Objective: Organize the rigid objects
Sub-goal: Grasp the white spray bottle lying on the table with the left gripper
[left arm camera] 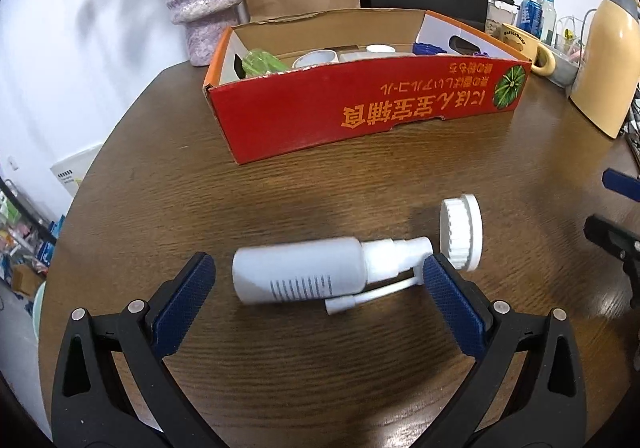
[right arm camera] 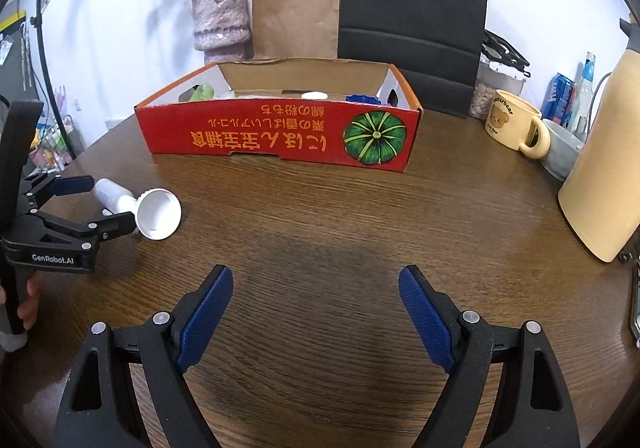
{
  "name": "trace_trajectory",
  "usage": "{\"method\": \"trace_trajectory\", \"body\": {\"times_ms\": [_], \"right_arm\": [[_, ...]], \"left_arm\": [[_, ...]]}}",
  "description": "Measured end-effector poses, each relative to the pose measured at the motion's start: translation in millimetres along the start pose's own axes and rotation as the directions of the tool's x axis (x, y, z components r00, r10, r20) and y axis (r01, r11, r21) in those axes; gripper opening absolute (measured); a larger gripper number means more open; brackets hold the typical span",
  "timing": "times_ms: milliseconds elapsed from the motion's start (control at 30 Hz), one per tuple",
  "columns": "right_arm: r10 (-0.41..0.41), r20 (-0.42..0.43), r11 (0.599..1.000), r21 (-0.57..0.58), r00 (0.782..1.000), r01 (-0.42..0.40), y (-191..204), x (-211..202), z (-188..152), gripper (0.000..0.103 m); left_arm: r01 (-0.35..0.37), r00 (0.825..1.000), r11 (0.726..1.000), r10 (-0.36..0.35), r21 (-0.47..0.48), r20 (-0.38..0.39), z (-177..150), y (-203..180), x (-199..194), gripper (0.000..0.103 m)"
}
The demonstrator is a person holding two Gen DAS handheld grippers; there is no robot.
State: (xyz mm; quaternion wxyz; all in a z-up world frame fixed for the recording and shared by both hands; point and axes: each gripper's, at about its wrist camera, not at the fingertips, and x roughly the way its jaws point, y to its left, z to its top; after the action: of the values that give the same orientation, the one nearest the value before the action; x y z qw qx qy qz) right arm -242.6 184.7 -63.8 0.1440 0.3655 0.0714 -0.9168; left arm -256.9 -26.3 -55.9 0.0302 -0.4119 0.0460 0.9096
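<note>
The left gripper [left arm camera: 320,280] is spread around a lying white spray bottle [left arm camera: 298,274], pads clear; the right gripper [right arm camera: 316,292] is spread over bare table [right arm camera: 320,208].

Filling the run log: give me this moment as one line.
left gripper: open around spray bottle on table | right gripper: open, empty | white cap: beside bottle | box: behind

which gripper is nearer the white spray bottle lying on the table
Left. The left gripper has its open fingers either side of the white spray bottle; the right gripper hovers open over bare table, well off to the bottle's side.
</note>
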Motion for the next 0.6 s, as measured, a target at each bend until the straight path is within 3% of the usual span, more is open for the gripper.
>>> {"method": "trace_trajectory", "body": {"times_ms": [167,600], "right_arm": [[0.004,-0.010,1.000,0.002,1.000,-0.004,1,2,1,0.089],[0.024,-0.022,1.000,0.010,0.999,-0.023,0,6,1,0.089]], "left_arm": [[0.015,1.000,0.999,-0.015,-0.042,0.002,5,3,0,0.103],[-0.047,0.999,0.995,0.045,-0.090,-0.025,11,-10,7,0.103]]}}
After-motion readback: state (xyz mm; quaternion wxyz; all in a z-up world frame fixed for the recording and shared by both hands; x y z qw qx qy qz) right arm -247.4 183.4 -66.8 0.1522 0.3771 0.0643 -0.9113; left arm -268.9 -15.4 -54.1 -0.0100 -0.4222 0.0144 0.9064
